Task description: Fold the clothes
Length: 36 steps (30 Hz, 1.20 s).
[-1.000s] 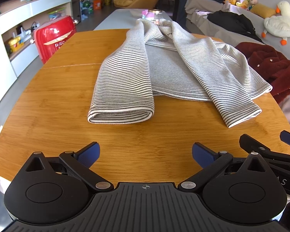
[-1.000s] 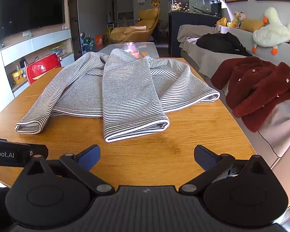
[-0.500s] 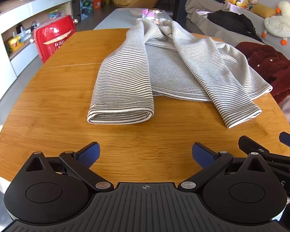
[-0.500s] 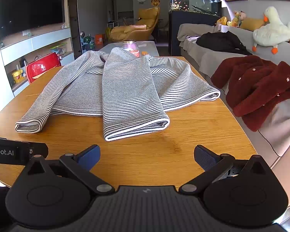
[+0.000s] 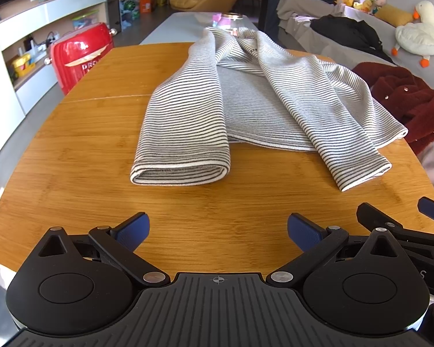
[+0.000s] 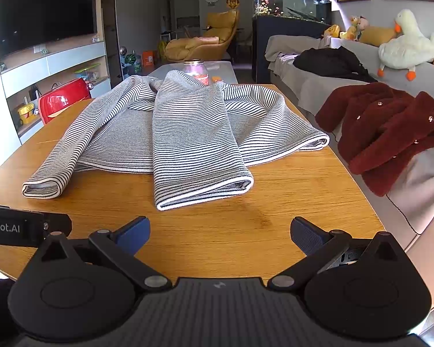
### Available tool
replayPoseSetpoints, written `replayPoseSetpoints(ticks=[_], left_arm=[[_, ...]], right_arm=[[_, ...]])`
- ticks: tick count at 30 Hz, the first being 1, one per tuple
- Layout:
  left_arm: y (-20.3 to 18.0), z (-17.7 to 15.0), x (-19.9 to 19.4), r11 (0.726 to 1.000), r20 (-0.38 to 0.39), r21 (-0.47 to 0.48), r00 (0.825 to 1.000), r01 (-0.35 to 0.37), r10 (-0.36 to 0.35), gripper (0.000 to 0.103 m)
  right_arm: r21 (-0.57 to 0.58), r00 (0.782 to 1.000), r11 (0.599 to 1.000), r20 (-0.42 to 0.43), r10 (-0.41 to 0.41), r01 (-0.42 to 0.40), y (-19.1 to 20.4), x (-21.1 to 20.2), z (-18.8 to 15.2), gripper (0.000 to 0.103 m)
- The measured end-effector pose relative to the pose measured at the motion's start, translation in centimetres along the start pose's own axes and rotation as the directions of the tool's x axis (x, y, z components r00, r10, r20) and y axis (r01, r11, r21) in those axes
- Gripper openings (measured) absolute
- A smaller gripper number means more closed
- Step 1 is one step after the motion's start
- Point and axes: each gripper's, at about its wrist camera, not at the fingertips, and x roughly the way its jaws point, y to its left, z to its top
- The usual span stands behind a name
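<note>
Both spread-jawed: left gripper (image 5: 218, 230), right gripper (image 6: 220, 231), short of striped top (image 6: 188, 133)

Black ribbed tongs (image 5: 218, 227), blue pads (image 5: 133, 230), silver screws, apparently plastic.

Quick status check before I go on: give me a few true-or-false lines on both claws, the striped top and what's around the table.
1. The grey-and-white striped top lies on the oval wooden table. True.
2. The left claw grips a sleeve. False: it is open, short of the cloth.
3. The right claw is open and empty. True.
4. Both sleeves hang off the table. False: both lie folded over the body.
5. The dark red fluffy coat is on the table. False: it lies on the grey sofa.
</note>
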Motion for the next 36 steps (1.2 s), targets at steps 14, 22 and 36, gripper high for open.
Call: replayPoseSetpoints(ticks=[14, 22, 36], left_arm=[[0.9, 2.6, 0.7, 0.996, 0.017, 0.072, 0.998, 0.061, -0.063, 0.103], [2.8, 10.1, 2.6, 0.983, 0.125, 0.122, 0.98, 0.14, -0.155, 0.103], [3.9, 19.9, 11.5, 0.968, 0.102, 0.132, 0.969, 0.212, -0.226, 0.103]], right_arm=[[-0.006, 0.999, 1.0, 0.04, -0.008, 0.008, -1.7, 0.8, 3.2, 0.103], [0.197, 0.986, 0.966, 0.059, 0.156, -0.165, -5.0, 3.2, 7.3, 0.103], [0.138, 0.974, 0.965, 0.01, 0.224, -0.224, -4.7, 10.0, 12.4, 0.103]])
